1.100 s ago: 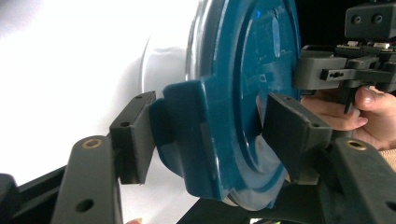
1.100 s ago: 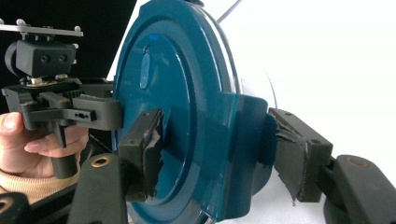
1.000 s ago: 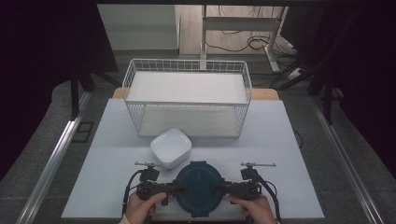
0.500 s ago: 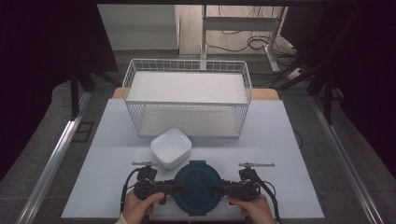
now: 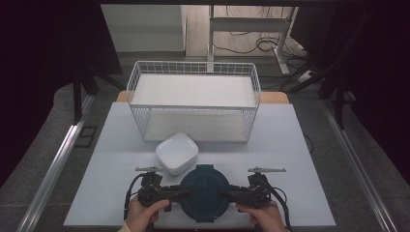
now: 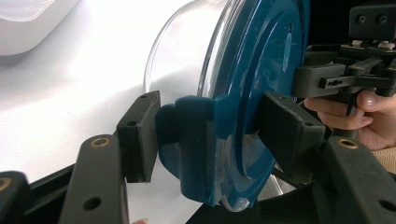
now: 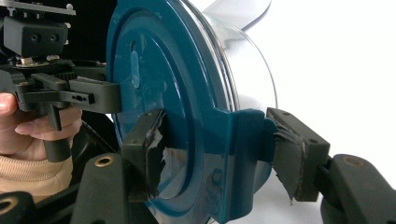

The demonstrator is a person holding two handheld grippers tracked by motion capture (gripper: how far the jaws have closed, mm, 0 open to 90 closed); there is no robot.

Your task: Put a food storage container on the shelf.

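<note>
At the near edge of the white table, we hold a round clear container capped with a dark blue lid between our two grippers. The left gripper meets it from the left, the right gripper from the right, each steadied by one of our hands at the bottom of the high view.

In the left gripper view, our jaws are clamped on the lid's left latch tab: one pad lies against the tab's outer face, the other presses on the lid's top. In the right gripper view, the worn, torn pads close the same way on the opposite latch tab. The container's transparent wall shows the white table through it; we cannot tell whether anything is inside.

Just behind the lidded container, and a little to its left, sits a white square bowl, close to the lid's rim; whether the two touch we cannot tell. Its hollow looks bare.

Farther back, a white wire basket stands across the middle of the table, well apart from our grippers. We see nothing lying in it, only a pale flat floor behind its mesh walls. Beyond the table's far edge, cables trail across the floor beside a metal frame.
</note>
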